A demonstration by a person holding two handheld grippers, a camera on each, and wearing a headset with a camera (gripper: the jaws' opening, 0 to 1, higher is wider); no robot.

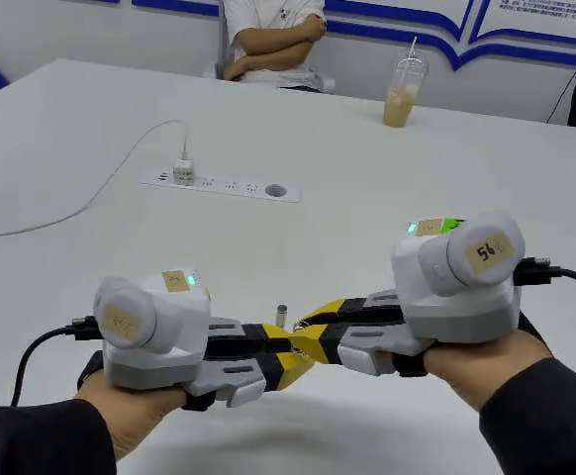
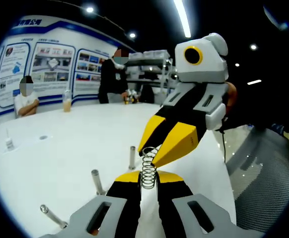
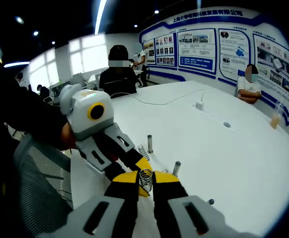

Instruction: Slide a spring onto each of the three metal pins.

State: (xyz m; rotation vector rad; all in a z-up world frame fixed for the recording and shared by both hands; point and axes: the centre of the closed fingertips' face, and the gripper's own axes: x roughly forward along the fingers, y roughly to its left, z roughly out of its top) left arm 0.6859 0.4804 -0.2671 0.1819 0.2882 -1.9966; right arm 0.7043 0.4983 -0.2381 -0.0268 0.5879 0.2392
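The left claw (image 2: 149,179) and right claw (image 3: 145,181) meet tip to tip, both narrowed on one spring (image 2: 148,166), apparently sharing it, with the bare pins (image 2: 132,157) standing on the table (image 2: 60,153) just beyond the left claw's tips; uneven release could flick it away or bend it.

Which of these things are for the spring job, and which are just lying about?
For the job:
- the spring, held between left gripper and right gripper
- a spare spring
- the three metal pins

Just lying about:
- power strip
- its cable
- drink cup
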